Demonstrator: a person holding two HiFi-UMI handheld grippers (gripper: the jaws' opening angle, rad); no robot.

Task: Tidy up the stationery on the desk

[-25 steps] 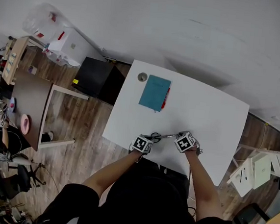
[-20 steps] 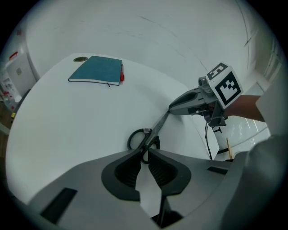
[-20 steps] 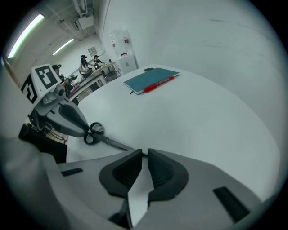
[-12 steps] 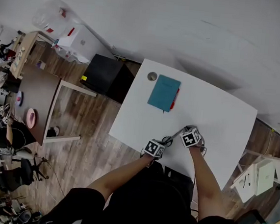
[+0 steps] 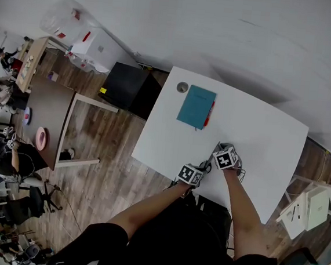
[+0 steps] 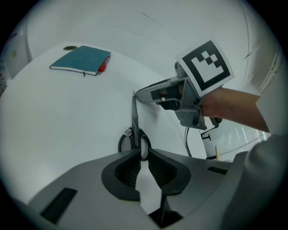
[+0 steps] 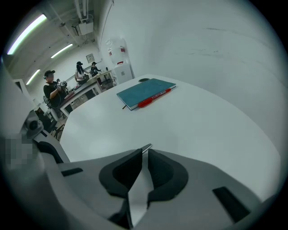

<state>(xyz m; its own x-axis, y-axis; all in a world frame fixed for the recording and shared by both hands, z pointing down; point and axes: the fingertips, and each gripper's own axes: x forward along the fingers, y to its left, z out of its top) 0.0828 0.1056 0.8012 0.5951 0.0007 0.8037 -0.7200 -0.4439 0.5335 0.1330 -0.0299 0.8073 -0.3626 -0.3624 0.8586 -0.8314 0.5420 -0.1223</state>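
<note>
Well beyond the scissors (image 6: 134, 120) lie notebook (image 6: 81, 59) and red pen (image 6: 103, 67).

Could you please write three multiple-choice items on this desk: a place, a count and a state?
1. Where is the red pen? A on the floor; B alongside the teal notebook; C in a drawer.
2. How many notebooks are on the desk? A one; B two; C three.
3. The scissors are: A lying loose; B gripped by the left tongs at the handle, the right tongs at the blade tip; C in a cup.
Answers: B, it runs beside the cover; A, only the teal one shows; B, each gripper view shows jaws closed on them.
</note>
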